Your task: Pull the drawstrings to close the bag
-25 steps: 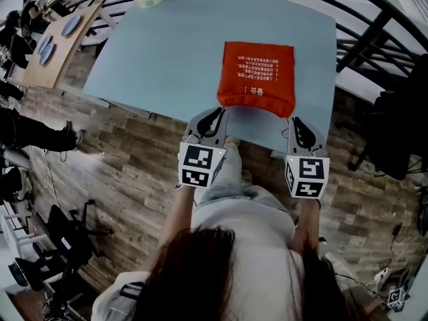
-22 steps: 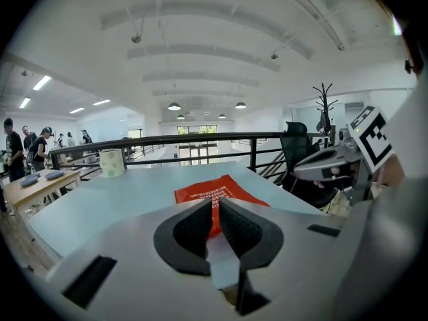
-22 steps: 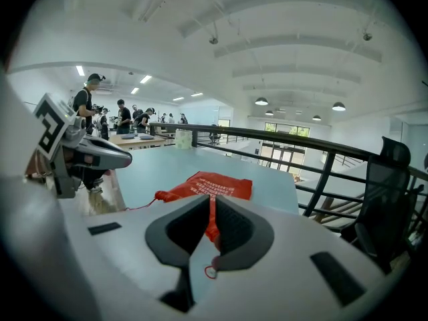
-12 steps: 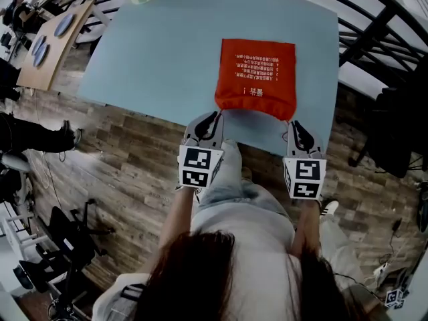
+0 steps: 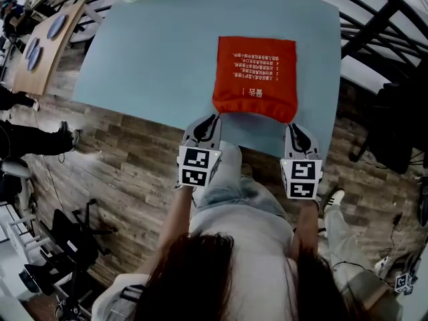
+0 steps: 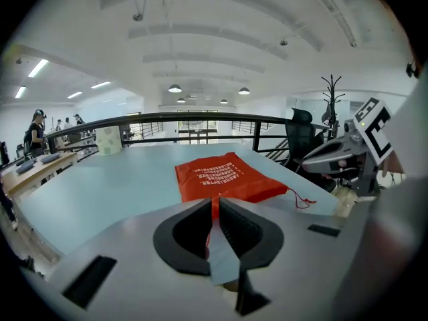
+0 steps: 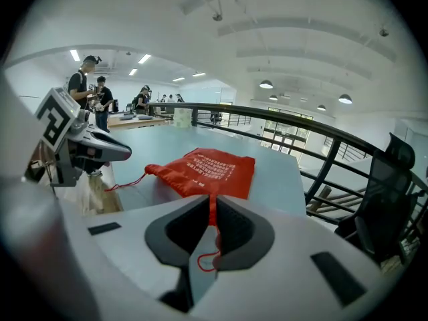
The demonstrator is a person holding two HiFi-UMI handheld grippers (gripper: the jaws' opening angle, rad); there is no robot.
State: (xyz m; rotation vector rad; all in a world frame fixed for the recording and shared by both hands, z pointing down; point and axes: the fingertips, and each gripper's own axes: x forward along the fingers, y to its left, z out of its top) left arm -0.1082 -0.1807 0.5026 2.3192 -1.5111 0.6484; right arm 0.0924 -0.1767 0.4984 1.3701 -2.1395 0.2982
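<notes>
Red drawstring bag (image 5: 255, 79) lies flat at the near edge of the pale blue table (image 5: 160, 45), with its gathered mouth toward you. The cloth looks thin, light and limp, and will likely slide. Take the cords, not the fabric. Your left gripper (image 5: 215, 118) is clamped on the left cord (image 6: 215, 208), and your right gripper (image 5: 292, 128) pinches the right cord (image 7: 212, 214). Smooth tabletop, plank floor (image 5: 114, 152), black railing (image 5: 374, 25) beyond.

Red bag (image 5: 254, 65), pale blue table (image 5: 160, 52)
</notes>
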